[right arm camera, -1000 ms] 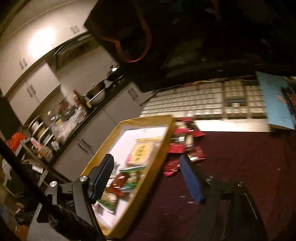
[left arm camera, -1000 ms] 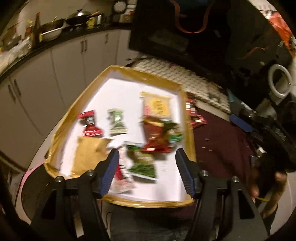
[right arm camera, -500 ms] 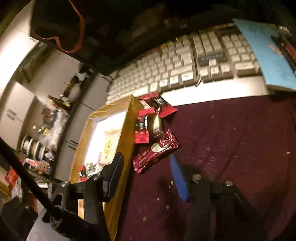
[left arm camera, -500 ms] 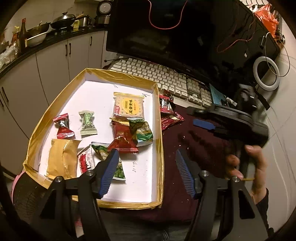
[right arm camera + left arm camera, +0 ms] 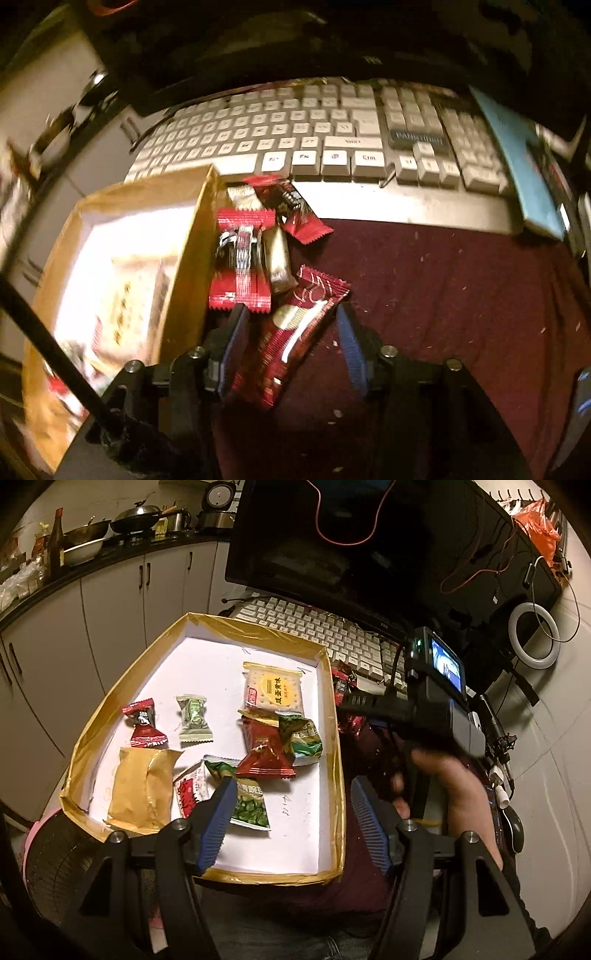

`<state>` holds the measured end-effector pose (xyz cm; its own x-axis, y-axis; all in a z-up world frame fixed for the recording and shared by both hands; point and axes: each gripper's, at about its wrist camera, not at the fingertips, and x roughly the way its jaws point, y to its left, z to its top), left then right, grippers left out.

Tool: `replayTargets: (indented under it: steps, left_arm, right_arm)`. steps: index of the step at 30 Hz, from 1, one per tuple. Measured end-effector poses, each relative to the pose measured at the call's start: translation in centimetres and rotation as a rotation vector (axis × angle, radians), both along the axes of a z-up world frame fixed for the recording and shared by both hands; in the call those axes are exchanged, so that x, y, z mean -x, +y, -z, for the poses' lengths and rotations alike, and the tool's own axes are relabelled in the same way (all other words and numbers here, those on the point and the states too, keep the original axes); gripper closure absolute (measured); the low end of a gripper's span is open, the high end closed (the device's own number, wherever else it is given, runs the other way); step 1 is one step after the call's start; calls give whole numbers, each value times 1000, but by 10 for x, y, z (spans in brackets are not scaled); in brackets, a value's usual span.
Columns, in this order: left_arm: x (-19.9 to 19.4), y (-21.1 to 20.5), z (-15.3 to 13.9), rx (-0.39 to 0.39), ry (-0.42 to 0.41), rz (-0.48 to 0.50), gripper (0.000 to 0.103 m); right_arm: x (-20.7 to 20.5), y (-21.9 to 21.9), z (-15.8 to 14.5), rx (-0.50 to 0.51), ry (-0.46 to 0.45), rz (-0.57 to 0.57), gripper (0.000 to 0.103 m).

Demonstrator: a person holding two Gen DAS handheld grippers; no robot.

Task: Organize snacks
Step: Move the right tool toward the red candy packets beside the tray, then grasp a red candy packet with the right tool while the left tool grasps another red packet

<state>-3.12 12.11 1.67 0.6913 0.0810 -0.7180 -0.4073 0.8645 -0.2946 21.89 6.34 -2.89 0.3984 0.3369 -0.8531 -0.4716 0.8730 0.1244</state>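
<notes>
Snacks lie in two groups on a table (image 5: 443, 295) covered in dark red cloth: most sit inside a shallow, gold-edged tray (image 5: 334, 760) with a white floor, while a few red wrappers rest just outside its right wall, between the tray and a pale keyboard (image 5: 332, 147). In the tray, a square cracker packet (image 5: 274, 692) lies toward the far side, with a red pouch (image 5: 264, 751) and a green pouch (image 5: 303, 736) overlapping just in front of it. To the left are a small red candy (image 5: 144, 725), a pale green candy (image 5: 194, 718) and a plain tan packet (image 5: 142, 790); a green-pea packet (image 5: 247, 803) and a red-and-white packet (image 5: 190, 788) lie nearest the camera.

The left gripper (image 5: 293, 825) hangs above the tray's near right corner, its blue-padded fingers wide apart and holding nothing. The right gripper (image 5: 290, 345), held in a hand (image 5: 458, 786) beside the tray, is low over the cloth with its fingers spread on either side of a long dark-red bar wrapper (image 5: 295, 332); the pads do not appear to press it. Just beyond that wrapper, a bright red packet (image 5: 242, 258) lies against the tray's outer wall, with a gold-toned bar (image 5: 279, 258) beside it and another red wrapper (image 5: 295, 210) near the keyboard's edge. A blue booklet (image 5: 524, 170) sits at the keyboard's right end, and a dark monitor (image 5: 332, 542) stands behind.
</notes>
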Motion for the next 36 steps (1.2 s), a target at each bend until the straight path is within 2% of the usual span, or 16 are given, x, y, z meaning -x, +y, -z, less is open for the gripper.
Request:
replayTargets:
  steps: [1, 2, 10, 14, 19, 24, 27, 29, 31, 35, 36]
  left_arm:
    - [0, 0, 0, 2, 1, 2, 38]
    - [-1, -1, -1, 4, -1, 7, 38]
    - [-25, -18, -2, -5, 15, 72, 38]
    - [-58, -29, -1, -32, 56, 128, 38]
    - [-121, -36, 1, -30, 122, 196, 38]
    - [-178, -31, 4, -74, 188, 192, 38]
    - [-206, -26, 6, -89, 213, 180, 38]
    - [-223, -19, 8, -38, 227, 158, 38]
    - [-243, -18, 10, -50, 239, 146, 39]
    - [-277, -12, 22, -26, 279, 123, 48]
    - [-285, -9, 27, -44, 302, 96, 49]
  right_arm:
    - [3, -6, 0, 12, -17, -9, 77]
    - [4, -14, 0, 9, -24, -15, 81]
    - [-3, -105, -2, -115, 4, 25, 89]
    - [1, -135, -5, -256, 35, -23, 93]
    - [-1, -129, 8, -342, 103, -48, 93]
    - [-12, -124, 13, -418, 137, -53, 93]
    - [-8, -135, 6, -473, 100, -55, 94]
    - [-7, -136, 4, -490, 78, -51, 94]
    - [-6, -141, 2, -507, 72, -42, 94]
    - [-5, -142, 0, -521, 60, -51, 94]
    - [-4, -142, 0, -520, 58, -51, 94]
